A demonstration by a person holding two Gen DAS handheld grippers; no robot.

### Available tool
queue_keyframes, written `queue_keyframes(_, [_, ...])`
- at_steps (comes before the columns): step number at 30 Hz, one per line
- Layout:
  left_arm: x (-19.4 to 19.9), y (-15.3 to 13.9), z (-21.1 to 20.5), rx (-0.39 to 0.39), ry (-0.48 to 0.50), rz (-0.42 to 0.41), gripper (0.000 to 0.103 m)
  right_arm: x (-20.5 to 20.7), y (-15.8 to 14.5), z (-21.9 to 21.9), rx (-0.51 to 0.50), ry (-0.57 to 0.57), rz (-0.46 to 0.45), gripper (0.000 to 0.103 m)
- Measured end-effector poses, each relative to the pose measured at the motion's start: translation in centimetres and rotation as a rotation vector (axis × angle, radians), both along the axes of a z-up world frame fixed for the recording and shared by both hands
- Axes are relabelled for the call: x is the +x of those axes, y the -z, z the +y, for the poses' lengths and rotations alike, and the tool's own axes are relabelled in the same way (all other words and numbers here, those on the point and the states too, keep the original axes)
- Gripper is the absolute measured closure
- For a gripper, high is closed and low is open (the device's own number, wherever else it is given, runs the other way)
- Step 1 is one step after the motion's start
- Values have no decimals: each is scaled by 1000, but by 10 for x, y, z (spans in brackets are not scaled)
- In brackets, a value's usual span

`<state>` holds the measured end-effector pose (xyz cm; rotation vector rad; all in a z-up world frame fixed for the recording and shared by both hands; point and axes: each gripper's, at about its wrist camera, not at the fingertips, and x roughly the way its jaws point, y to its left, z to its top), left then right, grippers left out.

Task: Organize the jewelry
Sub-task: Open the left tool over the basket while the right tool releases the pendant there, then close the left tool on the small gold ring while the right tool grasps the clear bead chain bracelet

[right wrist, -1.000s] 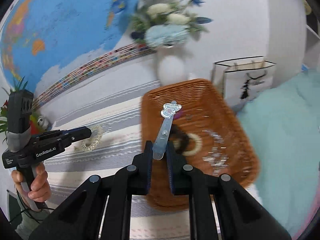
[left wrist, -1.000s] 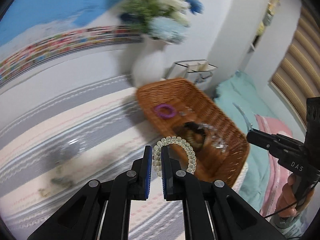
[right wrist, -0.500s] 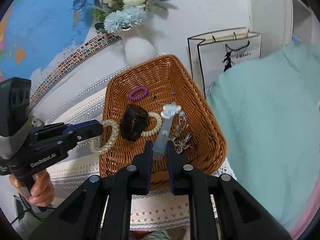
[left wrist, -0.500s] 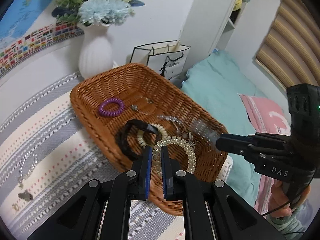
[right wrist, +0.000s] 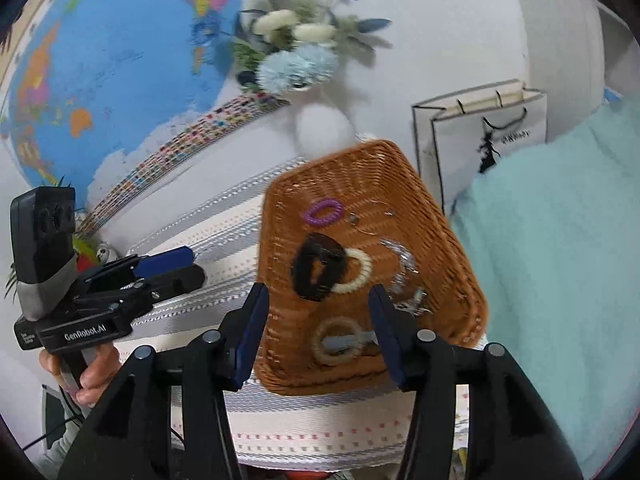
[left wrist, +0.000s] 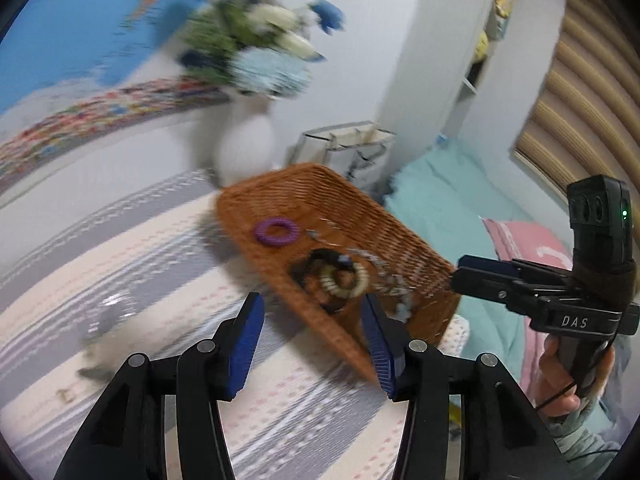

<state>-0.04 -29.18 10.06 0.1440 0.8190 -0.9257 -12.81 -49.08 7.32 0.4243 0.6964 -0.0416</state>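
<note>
the left gripper [left wrist: 312, 338] is opening, its blue pads spread with nothing between them, hanging over the near edge of the wicker basket [left wrist: 400, 236]. the right gripper [right wrist: 318, 330] is opening too, jaws apart and empty, poised above the basket's near end, where a clear coil bracelet [right wrist: 335, 341] lies with a pale blue hair clip [right wrist: 345, 341] across it.

further out in the basket sit a black hair claw [right wrist: 318, 266], touching a cream bead bracelet [right wrist: 357, 270], a purple coil hair tie [right wrist: 323, 212] near the far end, and a tangle of thin silver chain [right wrist: 404, 276] by the right wall. that makes one of each ring-shaped piece; the chains are too blurred to count.

on the striped cloth [left wrist: 132, 256] left of the basket lies a blurred silvery piece [left wrist: 106, 316], probably another necklace.

these all look light. the coil rings should be springy and easy to pinch across the band; the clip is stiff and best taken at its flat tail. the chain is limp and slippery, likely to slide through the pads unless several strands are bunched.
</note>
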Motion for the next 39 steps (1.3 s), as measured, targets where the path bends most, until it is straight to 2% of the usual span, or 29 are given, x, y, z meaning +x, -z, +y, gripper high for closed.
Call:
queue_keyframes(6, [16,-18,89,-52,-165,-32,46,15,-9,38,-10,-81,-30,48])
queue_keyframes(10, [24,-21,144,-47,-287,-58,43,29,-15,72,-47,-141,-32,47])
queue_keyframes(15, [32,-11,198,-51,-377,-41,42,45,-21,113,-88,-205,-39,47])
queue_keyframes(18, [35,-3,217,-57,-395,-26,42,54,-24,137,-88,-242,-42,47])
queue_keyframes(22, [39,8,233,-38,-418,-34,42,69,-26,164,-115,-264,-38,48])
queue_keyframes(28, [50,19,248,-38,-447,-20,42,106,-20,190,-100,-288,16,48])
queue_keyframes(31, [60,26,244,2,-454,-35,42,127,-16,196,-106,-277,34,48])
queue_keyframes(35, [86,54,233,65,-439,20,43,163,1,201,-102,-267,76,48])
queue_keyframes(39, [101,80,222,107,-401,33,43,199,27,206,-109,-287,129,48])
